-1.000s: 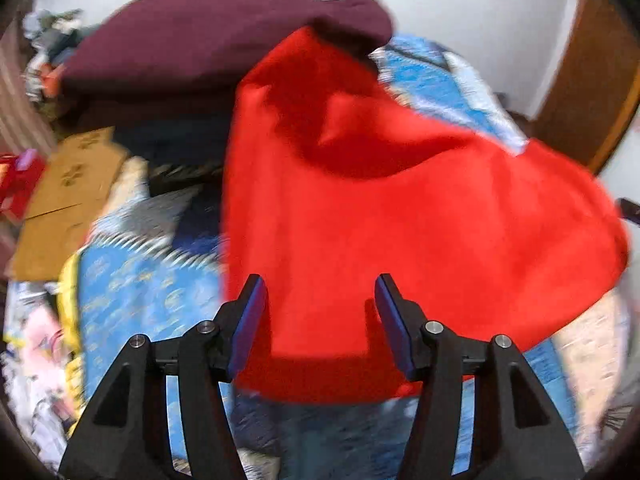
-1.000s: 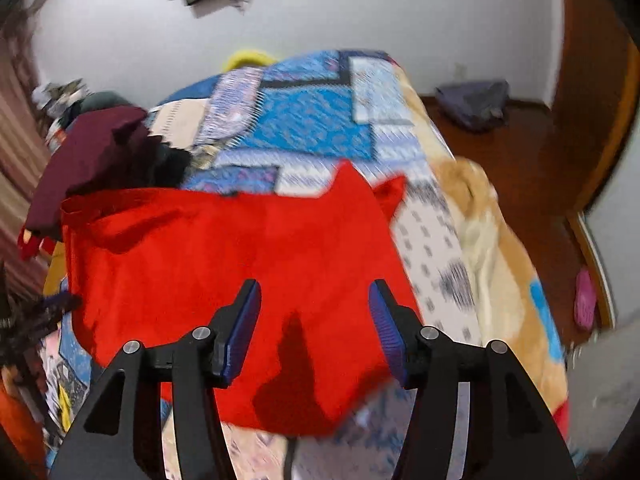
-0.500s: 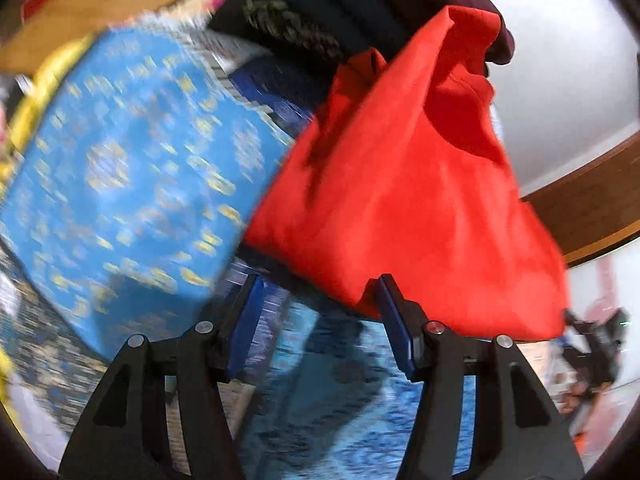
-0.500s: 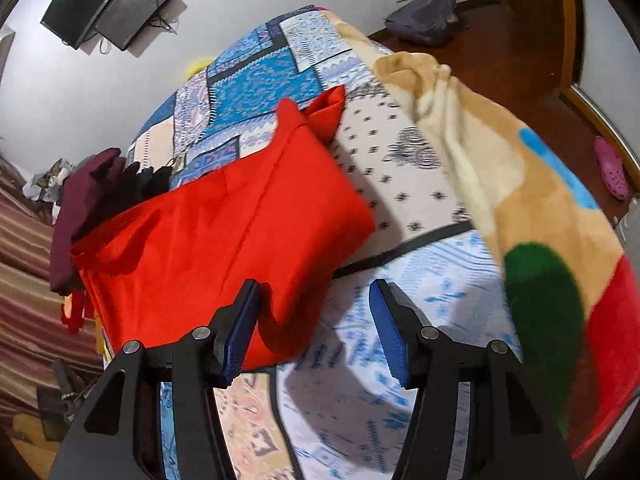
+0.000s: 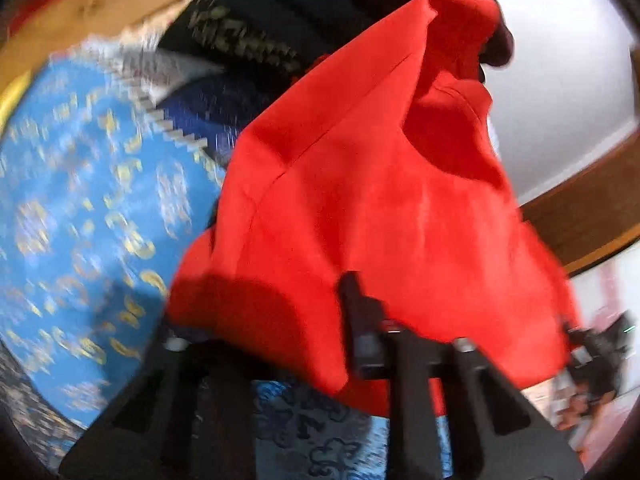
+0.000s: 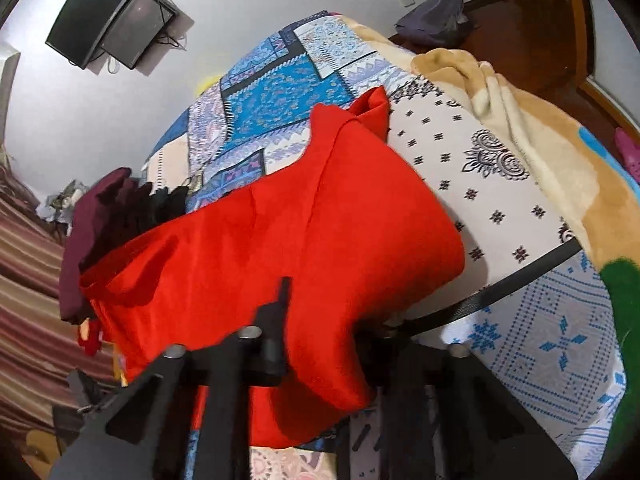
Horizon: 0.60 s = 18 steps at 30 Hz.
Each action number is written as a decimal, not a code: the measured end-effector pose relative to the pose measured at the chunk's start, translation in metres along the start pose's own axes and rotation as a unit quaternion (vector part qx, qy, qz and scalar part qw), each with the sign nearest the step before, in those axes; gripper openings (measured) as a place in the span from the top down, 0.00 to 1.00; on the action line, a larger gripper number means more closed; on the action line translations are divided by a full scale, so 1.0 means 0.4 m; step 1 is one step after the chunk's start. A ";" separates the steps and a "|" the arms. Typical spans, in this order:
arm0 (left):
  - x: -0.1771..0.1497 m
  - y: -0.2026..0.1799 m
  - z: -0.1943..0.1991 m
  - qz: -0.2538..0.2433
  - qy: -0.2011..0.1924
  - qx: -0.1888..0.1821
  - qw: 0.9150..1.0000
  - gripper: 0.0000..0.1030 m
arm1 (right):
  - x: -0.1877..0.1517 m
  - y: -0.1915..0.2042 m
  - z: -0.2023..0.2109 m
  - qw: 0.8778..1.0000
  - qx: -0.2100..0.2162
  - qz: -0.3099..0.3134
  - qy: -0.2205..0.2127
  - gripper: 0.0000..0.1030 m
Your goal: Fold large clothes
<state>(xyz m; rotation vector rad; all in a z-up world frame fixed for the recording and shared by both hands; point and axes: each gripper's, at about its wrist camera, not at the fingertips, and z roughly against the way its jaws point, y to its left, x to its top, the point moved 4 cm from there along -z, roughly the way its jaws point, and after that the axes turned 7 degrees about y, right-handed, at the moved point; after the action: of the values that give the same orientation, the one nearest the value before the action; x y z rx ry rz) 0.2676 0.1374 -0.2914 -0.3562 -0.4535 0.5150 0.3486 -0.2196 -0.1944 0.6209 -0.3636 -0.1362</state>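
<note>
A large red garment (image 5: 360, 208) lies folded on the patterned bedspread; it also shows in the right wrist view (image 6: 288, 248). My left gripper (image 5: 276, 332) has the cloth's near edge draped between its fingers; one finger (image 5: 354, 312) shows, the other is hidden under the cloth. My right gripper (image 6: 320, 328) likewise has the red cloth's near corner bunched between its fingers, with one finger (image 6: 278, 316) visible over the fabric. Both look closed on the garment.
A dark maroon and black clothes pile (image 6: 104, 220) sits behind the red garment, also in the left wrist view (image 5: 280, 8). A beige fleece blanket (image 6: 540, 128) lies on the bed's right side. A monitor (image 6: 108, 16) hangs on the wall. Cardboard (image 5: 92, 16) lies far left.
Both grippers have moved in onto the red garment's near edge and narrowed from wide open, so the cloth now covers one finger of each. The garment has bunched toward the cameras.
</note>
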 end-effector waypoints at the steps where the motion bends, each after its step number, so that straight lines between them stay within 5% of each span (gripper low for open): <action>1: -0.002 -0.015 0.009 -0.013 -0.009 0.016 1.000 0.93 | -0.002 0.004 0.010 1.000 0.002 0.003 -0.005 0.88; 4: -0.006 -0.063 0.048 -0.046 -0.029 0.042 0.998 0.98 | -0.008 0.026 0.042 0.999 -0.007 0.029 -0.014 0.91; 13: -0.075 -0.082 0.230 -0.067 -0.046 -0.023 0.996 0.98 | -0.096 0.053 0.161 0.995 -0.017 0.096 -0.023 0.91; 18: -0.126 -0.047 0.244 -0.089 -0.037 0.001 0.995 0.98 | -0.151 0.034 0.173 0.991 -0.055 0.124 -0.009 0.85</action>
<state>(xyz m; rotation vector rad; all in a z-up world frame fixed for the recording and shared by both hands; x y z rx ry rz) 0.1873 0.1155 -0.2172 -0.2918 -0.5502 0.3551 0.2668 -0.2322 -0.1519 0.4606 -0.4442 0.0768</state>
